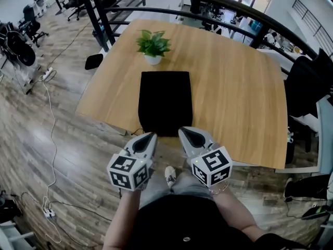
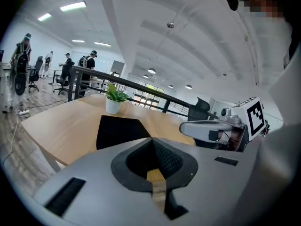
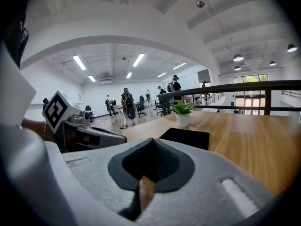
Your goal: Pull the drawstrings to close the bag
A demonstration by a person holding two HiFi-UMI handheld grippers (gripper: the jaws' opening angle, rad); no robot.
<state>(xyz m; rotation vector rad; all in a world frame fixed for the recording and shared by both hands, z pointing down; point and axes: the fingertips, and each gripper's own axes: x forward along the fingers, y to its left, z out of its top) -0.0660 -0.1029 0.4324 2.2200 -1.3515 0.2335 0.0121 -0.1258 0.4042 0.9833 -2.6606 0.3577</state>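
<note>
Head view: Seen from above, a person stood at the near edge of a wooden table [image 1: 234, 87], holding a left gripper [image 1: 151, 137] and a right gripper [image 1: 183, 132] side by side.
Bag: A black bag [image 1: 165, 102] lay flat on the table just ahead of both pairs of fingertips. Its near end reached about to the table's near edge, and nothing touched it.
Drawstrings: None could be made out against the dark cloth in any view.
Left fingers: In the left gripper view they were pressed together with nothing between them. The bag sat ahead of the tips and a little to their left.
Right fingers: In the right gripper view they were likewise pressed together and empty. The bag sat ahead of the tips and a little to their right.
Hand pose: Both grippers were held close in front of the body, near each other but apart. Their tips dipped slightly downward and angled inward toward the bag's near end.
Why held so: The matched pair, one either side of the bag's middle line, looked lined up for each hand to take one cord. That would put the bag's mouth nearest the fingers, though this could not be confirmed.
Plant: A small potted plant [image 1: 152, 46] stood past the bag's far end, well beyond the fingertips.
Task stage: Pulling looked not yet begun; the fingers would have to part before pinching a cord.
</note>
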